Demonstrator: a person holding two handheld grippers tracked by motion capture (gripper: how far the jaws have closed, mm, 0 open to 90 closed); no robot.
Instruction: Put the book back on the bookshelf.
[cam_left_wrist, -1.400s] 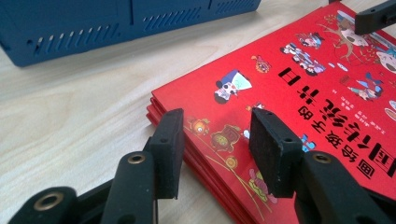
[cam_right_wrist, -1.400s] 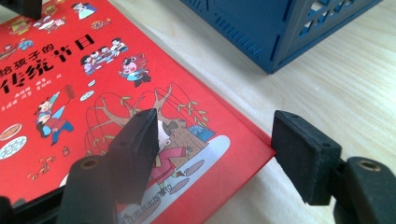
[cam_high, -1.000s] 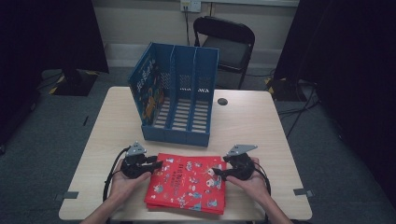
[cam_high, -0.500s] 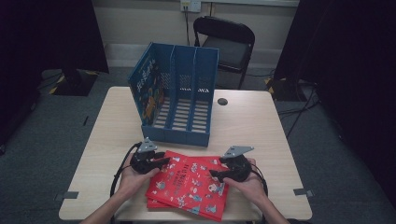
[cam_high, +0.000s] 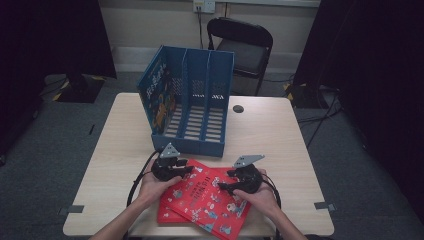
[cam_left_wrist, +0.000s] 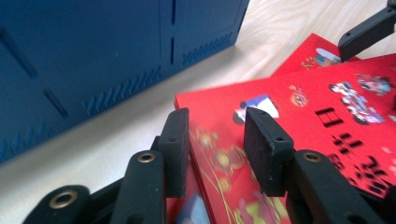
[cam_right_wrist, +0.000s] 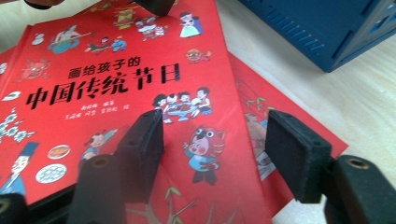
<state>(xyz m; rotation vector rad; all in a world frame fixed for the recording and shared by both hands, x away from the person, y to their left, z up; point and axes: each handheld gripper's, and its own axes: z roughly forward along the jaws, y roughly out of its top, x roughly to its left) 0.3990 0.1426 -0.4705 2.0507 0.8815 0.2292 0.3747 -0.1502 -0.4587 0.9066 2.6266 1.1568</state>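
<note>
Two red picture books (cam_high: 207, 200) lay stacked askew on the wooden table (cam_high: 280, 135) just before a blue file rack (cam_high: 192, 102), the left gripper (cam_high: 184, 169) parted and just widening over the upper book's edge, the right gripper (cam_high: 223, 186) parted, just narrowing, pads clear of the cover.

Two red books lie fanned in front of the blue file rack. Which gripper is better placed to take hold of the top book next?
Probably the right. The right gripper has its open jaws straddling the top red book at its near edge. The left gripper sits over the lower red book, whose corner sticks out toward the blue file rack.
</note>
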